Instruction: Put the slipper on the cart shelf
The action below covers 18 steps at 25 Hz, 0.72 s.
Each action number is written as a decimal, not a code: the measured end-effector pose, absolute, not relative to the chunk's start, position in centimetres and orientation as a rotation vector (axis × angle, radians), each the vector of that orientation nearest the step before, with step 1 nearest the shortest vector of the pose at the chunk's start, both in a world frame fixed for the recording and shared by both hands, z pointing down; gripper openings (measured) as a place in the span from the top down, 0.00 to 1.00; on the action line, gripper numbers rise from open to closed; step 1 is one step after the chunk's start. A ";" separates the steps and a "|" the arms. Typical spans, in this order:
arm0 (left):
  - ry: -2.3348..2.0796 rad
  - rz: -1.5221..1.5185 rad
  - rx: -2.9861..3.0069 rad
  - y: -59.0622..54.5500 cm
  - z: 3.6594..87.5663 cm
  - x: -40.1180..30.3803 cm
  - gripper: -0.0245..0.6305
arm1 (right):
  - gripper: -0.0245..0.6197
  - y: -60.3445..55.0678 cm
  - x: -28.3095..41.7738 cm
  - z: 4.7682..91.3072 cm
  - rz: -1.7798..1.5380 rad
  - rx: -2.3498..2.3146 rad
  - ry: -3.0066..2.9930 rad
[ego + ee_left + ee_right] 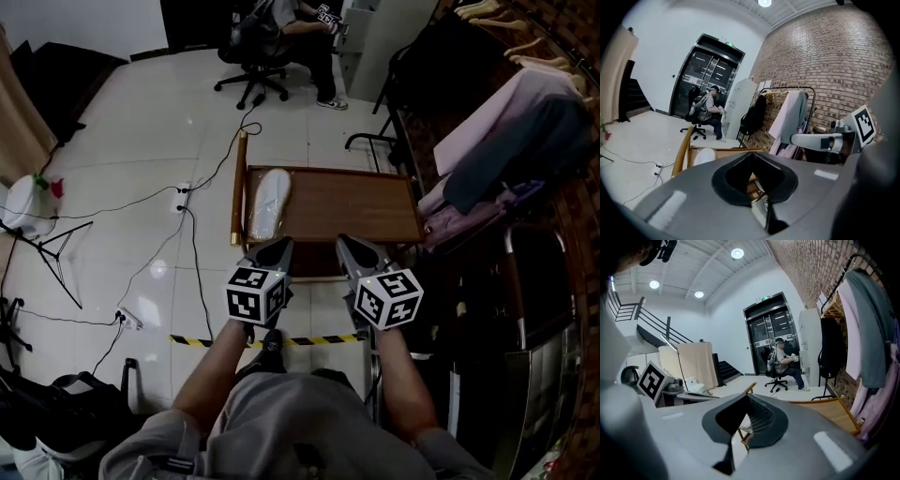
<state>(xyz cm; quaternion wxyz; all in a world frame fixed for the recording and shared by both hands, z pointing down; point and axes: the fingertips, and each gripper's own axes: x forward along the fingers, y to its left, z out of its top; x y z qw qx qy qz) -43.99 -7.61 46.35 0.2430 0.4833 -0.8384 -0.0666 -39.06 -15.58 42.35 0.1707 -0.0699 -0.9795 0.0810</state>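
A white slipper [267, 202] lies on the left part of the wooden cart shelf [347, 202], toe pointing away from me. Both grippers hover side by side just in front of the shelf's near edge, short of the slipper. My left gripper [275, 247] is shut with nothing in it, and my right gripper [354, 246] is shut and empty too. In the left gripper view the slipper [704, 156] shows beyond the closed left gripper [752, 155], on the cart shelf [726, 151]. The right gripper view looks over the closed right gripper [747, 398] to the cart shelf [829, 411].
A clothes rack [506, 141] hung with garments stands close on the right. A person sits on an office chair [253, 70] at the far end. Cables [197, 187] cross the tiled floor on the left, by a light stand [28, 211]. Yellow-black tape [309, 340] marks the floor near my feet.
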 end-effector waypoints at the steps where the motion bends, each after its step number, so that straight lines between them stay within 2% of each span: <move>1: -2.286 -0.171 1.310 -7.6 46.9 -45.0 0.95 | 0.96 -15.6 -39.9 42.5 0.233 -0.187 -2.779; 14: -2.311 0.015 1.023 -10.8 57.6 -54.2 0.94 | 0.96 -18.3 -45.4 48.6 0.325 -0.240 -2.694; 16: -2.311 0.028 0.949 -11.1 59.5 -55.6 0.89 | 0.96 -18.6 -46.1 49.5 0.339 -0.286 -2.670; 18: -2.296 0.033 0.891 -11.3 61.7 -56.6 0.78 | 0.96 -18.9 -46.6 50.5 0.343 -0.324 -2.646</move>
